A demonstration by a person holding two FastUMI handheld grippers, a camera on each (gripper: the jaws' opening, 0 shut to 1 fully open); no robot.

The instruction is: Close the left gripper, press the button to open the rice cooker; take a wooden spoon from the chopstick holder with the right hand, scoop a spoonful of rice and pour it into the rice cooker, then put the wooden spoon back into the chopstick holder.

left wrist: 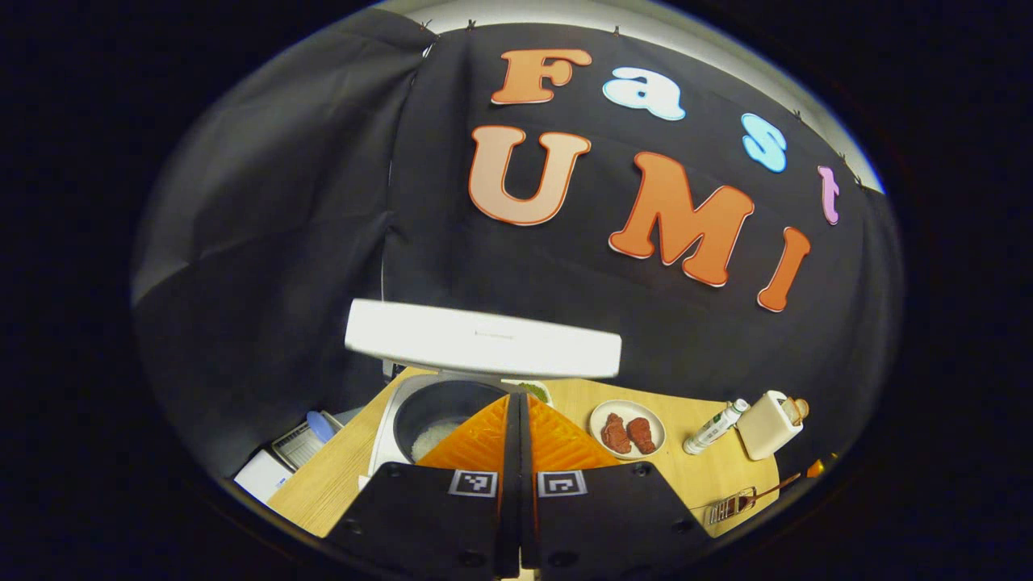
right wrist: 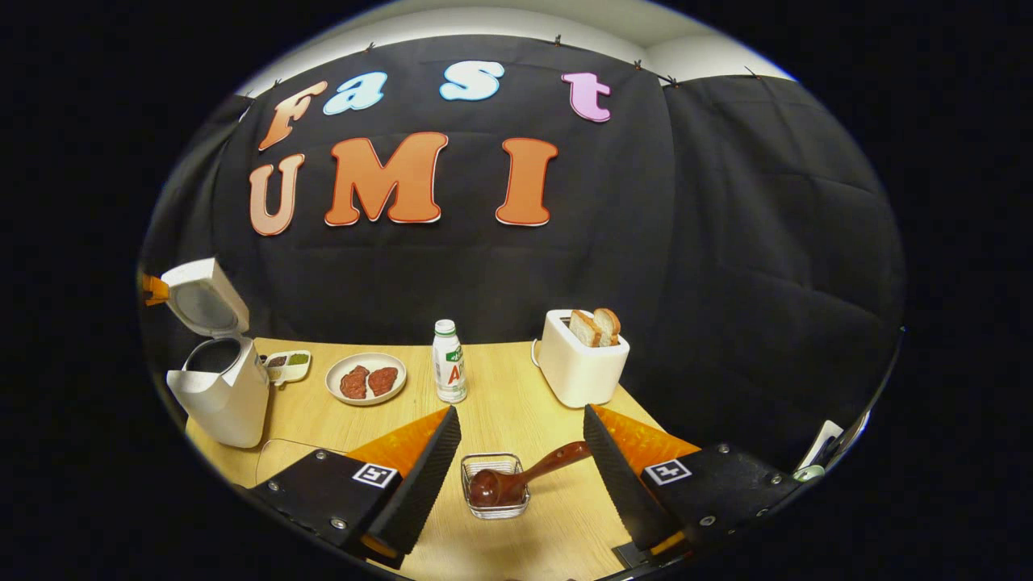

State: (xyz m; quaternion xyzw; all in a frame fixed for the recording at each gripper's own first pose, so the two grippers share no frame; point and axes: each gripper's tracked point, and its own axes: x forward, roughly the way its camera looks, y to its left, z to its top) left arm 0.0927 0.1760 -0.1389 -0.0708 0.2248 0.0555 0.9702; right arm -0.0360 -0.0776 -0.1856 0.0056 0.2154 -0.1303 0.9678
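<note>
1. My left gripper [left wrist: 518, 420] has its fingers pressed together, just before the rice cooker [right wrist: 219, 395].
2. Cooker lid [left wrist: 483, 339] stands raised: opening done.
3. My right gripper [right wrist: 520, 444] is spread apart, empty, over the wooden spoon [right wrist: 516, 480] lying in the chopstick holder [right wrist: 494, 461].
4. Remaining: grasp, scoop, pour, return.

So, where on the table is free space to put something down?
In the right gripper view, bare wood lies between the bottle and the toaster, running forward to the wire basket. Another patch lies in front of the meat plate. The rear left is crowded: rice cooker, small sauce dish, plate.
</note>
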